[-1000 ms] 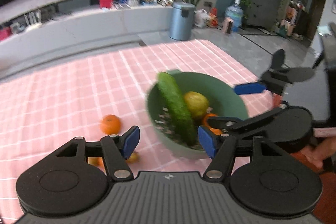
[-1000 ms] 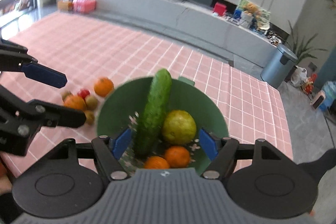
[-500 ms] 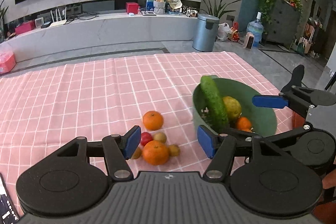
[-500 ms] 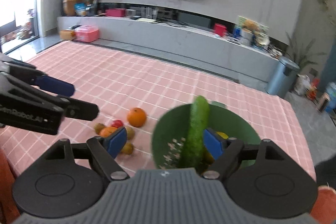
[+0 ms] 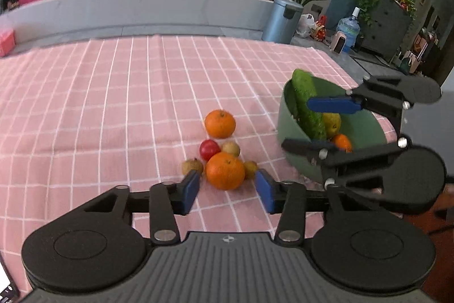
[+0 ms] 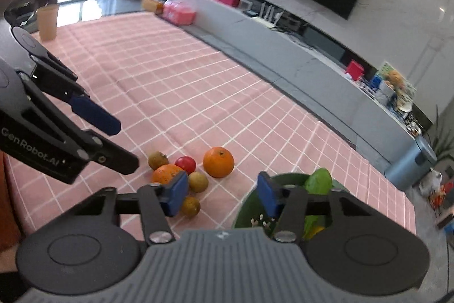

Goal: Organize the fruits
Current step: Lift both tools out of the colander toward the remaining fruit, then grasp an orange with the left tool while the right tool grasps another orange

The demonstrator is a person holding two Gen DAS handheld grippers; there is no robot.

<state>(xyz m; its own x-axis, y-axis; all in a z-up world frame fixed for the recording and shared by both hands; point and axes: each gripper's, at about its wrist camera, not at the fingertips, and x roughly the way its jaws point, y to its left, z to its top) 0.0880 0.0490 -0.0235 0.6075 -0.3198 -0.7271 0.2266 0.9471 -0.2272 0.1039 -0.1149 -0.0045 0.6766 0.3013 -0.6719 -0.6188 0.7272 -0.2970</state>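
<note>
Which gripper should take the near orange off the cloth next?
Left, probably. The left gripper is open and lined up on the near orange; the right gripper hangs by the green bowl.

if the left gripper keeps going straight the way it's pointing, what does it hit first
Most likely the near orange, which sits just ahead between the tips of the left gripper, whose jaws have just been closing with nothing gripped. Depth is hard to judge through the fisheye.

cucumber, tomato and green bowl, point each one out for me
cucumber (image 5: 308, 110): left wrist view, on the middle of its bumpy green body.
tomato (image 5: 209, 149): left wrist view, on the middle of its red skin.
green bowl (image 5: 289, 129): left wrist view, on its outer wall below the rim.
</note>
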